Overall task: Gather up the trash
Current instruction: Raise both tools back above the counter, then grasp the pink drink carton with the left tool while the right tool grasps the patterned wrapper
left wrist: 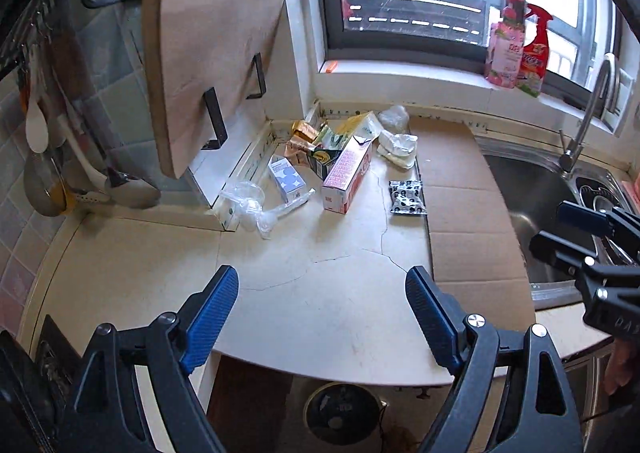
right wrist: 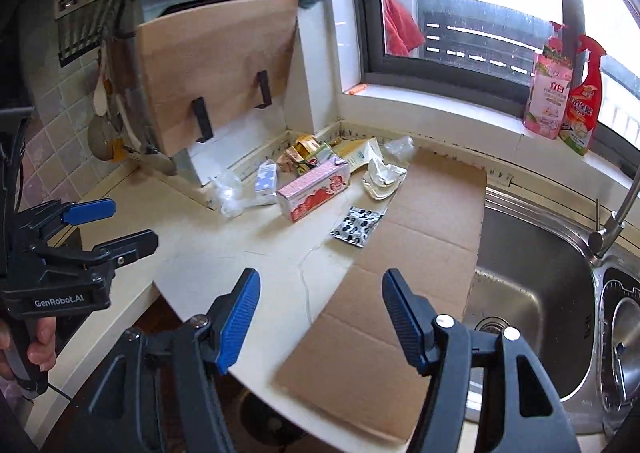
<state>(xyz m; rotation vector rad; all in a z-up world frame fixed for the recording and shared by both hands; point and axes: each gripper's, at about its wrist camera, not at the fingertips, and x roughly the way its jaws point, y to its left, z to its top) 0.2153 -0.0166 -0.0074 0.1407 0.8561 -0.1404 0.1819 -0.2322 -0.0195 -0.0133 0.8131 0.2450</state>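
A heap of trash lies in the counter's back corner: a pink carton (left wrist: 346, 175) (right wrist: 316, 189), a small blue-and-white box (left wrist: 286, 177) (right wrist: 267, 181), clear plastic (left wrist: 252, 205) (right wrist: 228, 193), gold and green packets (left wrist: 308, 141) (right wrist: 306, 151), and a crumpled white wrapper (left wrist: 398, 147) (right wrist: 382, 177). A black-and-white wrapper (left wrist: 407, 197) (right wrist: 356, 227) lies apart, nearer me. My left gripper (left wrist: 322, 281) (right wrist: 132, 223) hangs open and empty over the counter's front. The right gripper (right wrist: 320, 279) (left wrist: 554, 227) is open and empty too, above the cardboard's near end.
A flat cardboard sheet (left wrist: 468, 205) (right wrist: 400, 273) covers the counter beside the steel sink (right wrist: 532, 301) and faucet (right wrist: 616, 221). A wooden cutting board (left wrist: 216, 53) leans in a rack at left, utensils (left wrist: 40, 133) hang beside it. Two bottles (right wrist: 564, 97) stand on the sill. A dark round object (left wrist: 342, 413) sits on the floor below.
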